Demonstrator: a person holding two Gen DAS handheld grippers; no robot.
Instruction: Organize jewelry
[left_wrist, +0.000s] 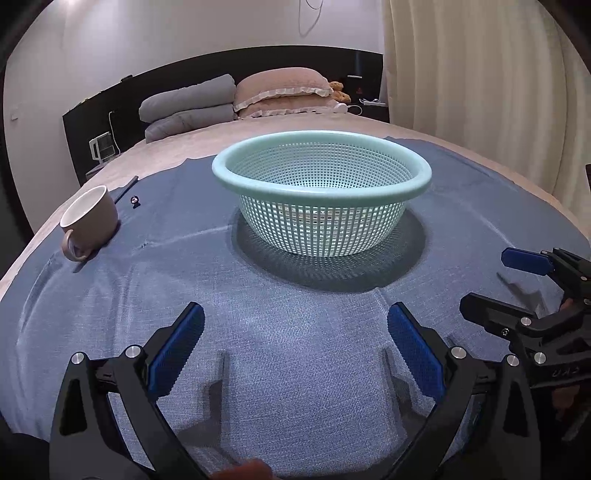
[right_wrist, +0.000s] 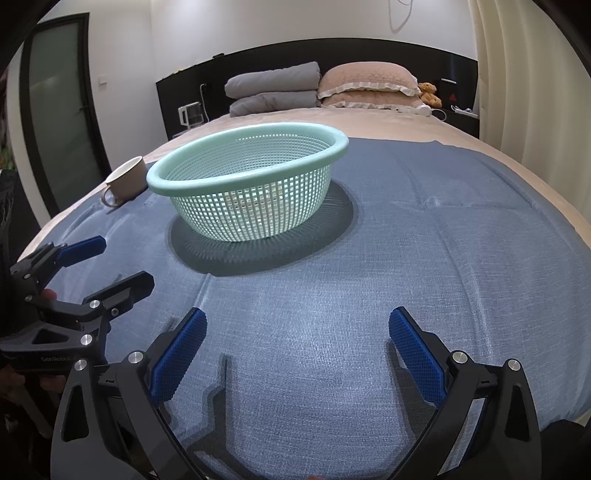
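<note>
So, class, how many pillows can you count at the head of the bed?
2: one pink frilled pillow lies on top of the other pink pillow, right of the folded grey duvet. More may be hidden behind them.

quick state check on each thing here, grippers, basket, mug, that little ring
left gripper: open, holding nothing
right gripper: open, holding nothing
basket: upright on the blue cloth; contents cannot be told
mug: tipped on its side, handle down
small ring: loose on the cloth beside the mug
</note>
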